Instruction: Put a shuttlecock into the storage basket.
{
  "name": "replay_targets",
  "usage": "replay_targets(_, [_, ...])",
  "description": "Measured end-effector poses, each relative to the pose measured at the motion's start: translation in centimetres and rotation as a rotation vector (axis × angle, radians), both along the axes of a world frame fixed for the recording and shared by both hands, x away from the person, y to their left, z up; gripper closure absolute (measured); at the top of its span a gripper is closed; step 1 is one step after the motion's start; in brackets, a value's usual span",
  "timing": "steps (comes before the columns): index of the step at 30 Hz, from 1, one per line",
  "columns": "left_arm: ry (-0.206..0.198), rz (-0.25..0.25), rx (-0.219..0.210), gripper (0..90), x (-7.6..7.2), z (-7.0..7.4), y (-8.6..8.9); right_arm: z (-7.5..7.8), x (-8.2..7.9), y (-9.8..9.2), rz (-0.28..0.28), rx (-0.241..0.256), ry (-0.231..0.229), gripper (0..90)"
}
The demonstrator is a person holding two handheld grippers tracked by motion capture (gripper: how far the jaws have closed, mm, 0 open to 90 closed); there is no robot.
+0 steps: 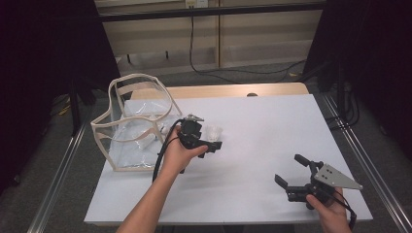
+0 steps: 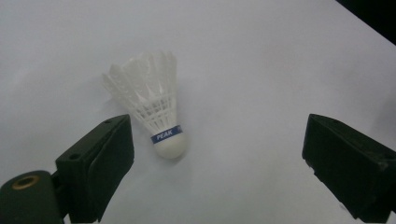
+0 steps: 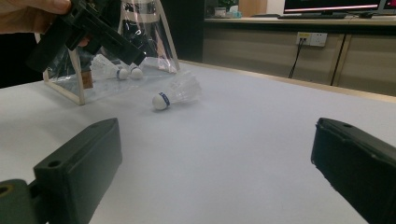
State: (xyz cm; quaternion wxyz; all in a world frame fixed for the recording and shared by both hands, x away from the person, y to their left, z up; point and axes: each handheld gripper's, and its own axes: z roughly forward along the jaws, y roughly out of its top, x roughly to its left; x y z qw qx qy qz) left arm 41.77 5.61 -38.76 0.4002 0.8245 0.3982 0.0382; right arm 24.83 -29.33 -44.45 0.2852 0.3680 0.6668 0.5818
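left gripper (image 1: 212,144) hovers w/ jaws spread wide over a white shuttlecock (image 2: 154,107) lying on its side, not gripped, nr the table (image 1: 262,126) middle, just beside the clear bag (image 1: 133,126) at the left edge. right gripper (image 1: 291,172) released, empty, nr the front right corner.

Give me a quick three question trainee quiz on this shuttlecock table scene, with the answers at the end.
1. True or false: the left gripper is shut on the shuttlecock.
2. Which word is printed on the blue band near the shuttlecock's cork: A) PEAK, B) YONEX, C) SPEED?
3. What lies inside the clear bag, going by the right gripper view?

Key:
1. False. Its jaws stand open, the shuttlecock lying on the white table between them.
2. A.
3. Shuttlecocks; two corks show through the plastic.
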Motion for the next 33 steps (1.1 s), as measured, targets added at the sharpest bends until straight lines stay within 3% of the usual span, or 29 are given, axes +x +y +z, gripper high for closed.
replay_targets(3, [0.004, 0.003, 0.028, 10.1, 0.2, -0.3, 0.0, 0.0, 0.0, -0.1, 0.000, 0.001, -0.001, 1.5])
replay_targets(4, [0.007, 0.023, 0.011, 12.4, 0.2, -0.5, -0.1, 0.0, 0.0, -0.1, 0.000, -0.001, 0.000, 1.5])
replay_targets(10, [0.011, 0.043, 0.024, 16.5, 0.5, -1.4, 0.0, 0.0, 0.0, -0.1, 0.000, -0.001, -0.001, 1.5])
replay_targets(14, [0.023, 0.051, 0.055, 20.2, 0.6, -2.0, -0.1, 0.0, 0.0, -0.1, -0.001, -0.001, 0.001, 1.6])
replay_targets(17, [0.028, 0.060, 0.048, 23.0, 0.7, -2.3, -0.2, 0.0, 0.0, -0.1, -0.001, 0.001, 0.000, 1.5])
replay_targets(24, [0.008, 0.084, 0.073, 31.0, 0.9, -3.1, -0.6, 0.0, 0.0, -0.1, -0.002, 0.005, 0.000, 1.5])
replay_targets(33, [-0.004, 0.110, 0.070, 39.3, 1.2, -4.0, -0.7, 0.0, -0.1, -0.1, -0.001, 0.003, -0.002, 1.5])
